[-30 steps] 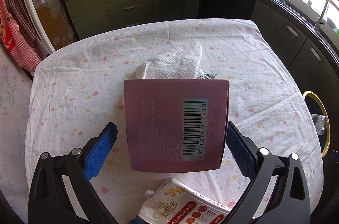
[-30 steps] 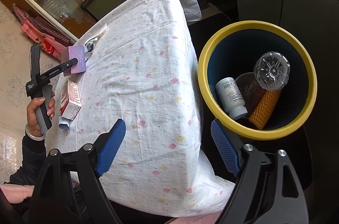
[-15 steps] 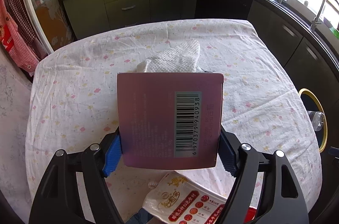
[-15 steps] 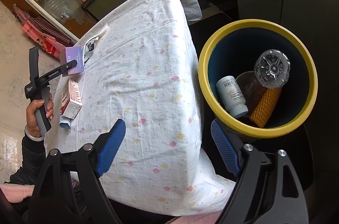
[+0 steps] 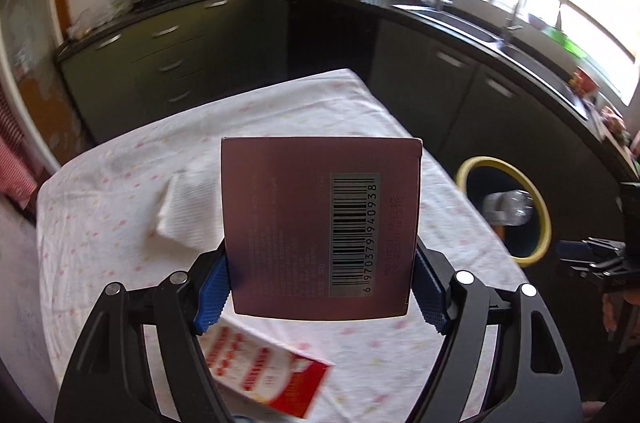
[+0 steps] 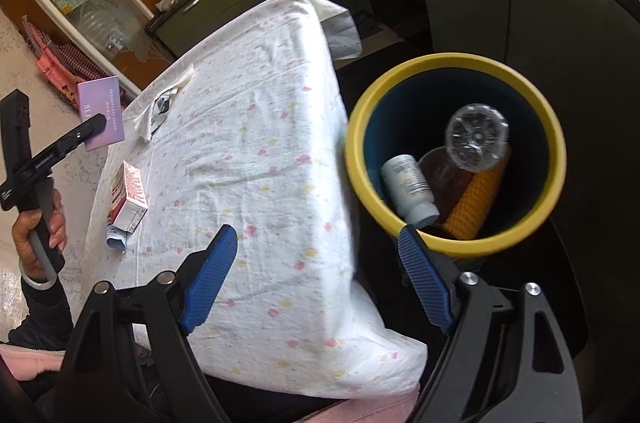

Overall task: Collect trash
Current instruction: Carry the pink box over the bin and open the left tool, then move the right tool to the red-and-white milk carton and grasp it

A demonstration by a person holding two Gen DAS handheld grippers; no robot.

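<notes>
In the left wrist view, the left claw (image 5: 320,287) pinches a pink box (image 5: 320,223) between its blue pads, one pad pressed against each side near the box's lower end. The box is held up off the desk (image 5: 120,223), with its barcode side facing the camera. Below and behind it a white paper towel (image 5: 188,211) lies on the flowered cloth that covers the desk, and a red and white packet (image 5: 264,375) lies on the cloth under the claw. To the right, beside the desk's edge, stands a bin (image 5: 536,191) with a yellow rim, and a clear plastic bottle (image 5: 508,207) shows inside it. In the right wrist view, the right claw (image 6: 316,283) is spread wide and holds nothing, hanging above the desk's near corner (image 6: 280,183) and the bin (image 6: 452,63) beside it. The bin holds a clear plastic bottle (image 6: 476,137), a small white bottle (image 6: 408,183) and a yellow corn cob (image 6: 476,203). At far left a hand (image 6: 44,223) grips the left claw's handle, and the pink box (image 6: 102,111) sits in that claw, raised past the desk's far edge. The red and white packet (image 6: 130,195) lies on the cloth near that edge, with a small blue item (image 6: 116,241) just beside it, and the paper towel (image 6: 160,107) lies farther along, near the box.
</notes>
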